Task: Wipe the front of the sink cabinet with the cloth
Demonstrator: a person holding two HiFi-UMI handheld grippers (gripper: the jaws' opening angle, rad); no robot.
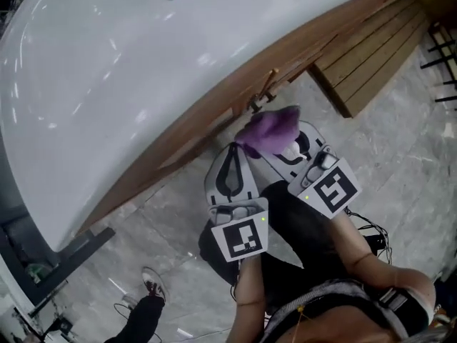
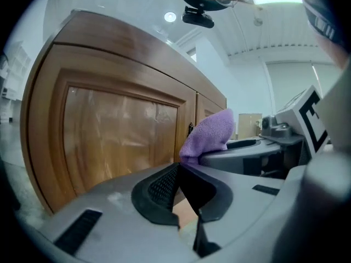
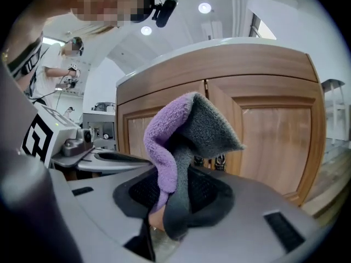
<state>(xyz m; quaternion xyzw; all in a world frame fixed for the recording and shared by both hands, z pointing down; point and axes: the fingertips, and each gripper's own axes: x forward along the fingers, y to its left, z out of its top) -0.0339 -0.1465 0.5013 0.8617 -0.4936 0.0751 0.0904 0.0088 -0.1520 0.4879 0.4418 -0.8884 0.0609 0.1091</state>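
The wooden sink cabinet (image 1: 214, 116) runs under the white sink top (image 1: 107, 70), with two panelled doors (image 3: 274, 130) that meet at small metal handles (image 1: 268, 84). My right gripper (image 3: 175, 174) is shut on a purple and grey cloth (image 3: 181, 130), held just in front of the door seam. The cloth (image 1: 271, 128) bulges above the jaws, close to the handles; I cannot tell whether it touches the wood. My left gripper (image 1: 232, 148) sits beside it on the left, shut with nothing in it, its tips (image 2: 178, 166) near the left door (image 2: 120, 130). The cloth (image 2: 211, 133) shows to its right.
A slatted wooden platform (image 1: 371, 56) lies on the grey stone floor (image 1: 400, 141) right of the cabinet. Black metal legs (image 1: 443, 56) stand at the far right. Another person's shoe (image 1: 153, 284) is at the lower left, and a person (image 3: 55, 64) works in the background.
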